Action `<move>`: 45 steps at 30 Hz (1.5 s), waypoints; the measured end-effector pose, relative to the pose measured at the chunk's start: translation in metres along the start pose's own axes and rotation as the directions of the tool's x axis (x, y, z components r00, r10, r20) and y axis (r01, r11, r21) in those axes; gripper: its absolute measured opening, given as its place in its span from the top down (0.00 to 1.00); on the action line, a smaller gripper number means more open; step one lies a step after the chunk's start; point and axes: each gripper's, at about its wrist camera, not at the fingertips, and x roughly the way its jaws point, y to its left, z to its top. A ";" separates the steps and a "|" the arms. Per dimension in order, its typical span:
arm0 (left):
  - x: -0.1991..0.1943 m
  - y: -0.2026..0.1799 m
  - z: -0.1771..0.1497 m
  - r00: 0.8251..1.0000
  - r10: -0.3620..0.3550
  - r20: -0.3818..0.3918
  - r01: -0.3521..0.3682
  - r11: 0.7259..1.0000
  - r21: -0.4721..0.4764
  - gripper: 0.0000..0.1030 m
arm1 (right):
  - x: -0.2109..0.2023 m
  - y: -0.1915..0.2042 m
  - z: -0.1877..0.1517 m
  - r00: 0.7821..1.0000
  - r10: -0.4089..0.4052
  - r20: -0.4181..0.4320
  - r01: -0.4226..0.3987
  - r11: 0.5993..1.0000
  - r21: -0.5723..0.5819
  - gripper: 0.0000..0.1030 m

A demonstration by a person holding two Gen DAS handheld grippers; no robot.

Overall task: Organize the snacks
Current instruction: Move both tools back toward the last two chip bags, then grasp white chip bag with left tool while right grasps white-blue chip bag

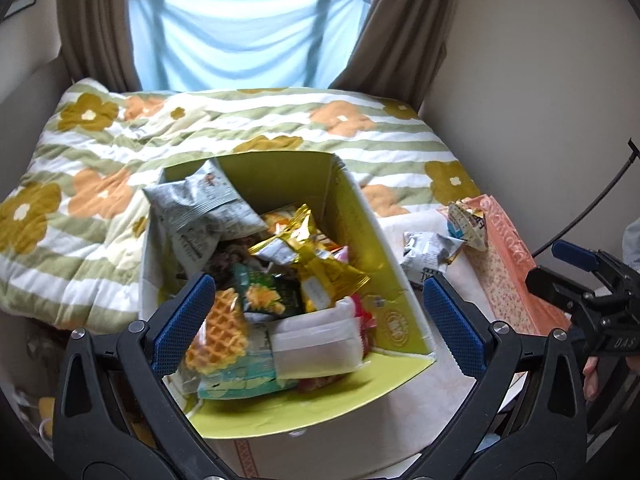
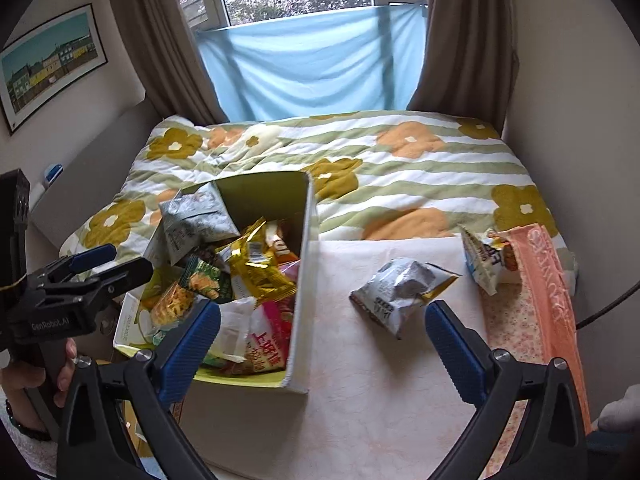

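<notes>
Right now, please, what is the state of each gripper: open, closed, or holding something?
Left gripper: open, holding nothing, over the snack box.
Right gripper: open, holding nothing, above the table.

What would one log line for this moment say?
left tool: open, over snack box | right tool: open, empty | grey packet, blue-white packet: outside box on table

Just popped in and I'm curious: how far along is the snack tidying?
Mostly done: the green box is already heaped with packets. Nothing is in hand; the left tool hangs open over the box and the right tool is open too. Left: the grey packet on the table and the torn packet by the pink box.
</notes>
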 end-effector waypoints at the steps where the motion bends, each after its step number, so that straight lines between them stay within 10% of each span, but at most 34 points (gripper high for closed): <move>1: 0.003 -0.011 0.003 1.000 -0.005 0.000 0.005 1.000 0.008 0.00 | -0.005 -0.011 0.003 1.000 -0.007 0.011 0.007 1.000 0.010 0.01; 21: 0.160 -0.209 0.016 0.966 0.135 -0.220 -0.116 0.988 0.098 0.00 | 0.049 -0.234 0.053 0.988 0.058 -0.140 -0.067 0.996 -0.060 0.01; 36: 0.260 -0.222 -0.017 0.882 0.378 -0.282 -0.260 0.889 0.377 0.00 | 0.182 -0.241 0.043 0.953 0.037 -0.300 -0.074 0.991 -0.114 0.01; 45: 0.300 -0.208 -0.021 0.867 0.341 -0.364 -0.199 0.905 0.375 0.13 | 0.210 -0.228 0.040 0.953 -0.065 -0.296 0.016 0.986 -0.165 0.01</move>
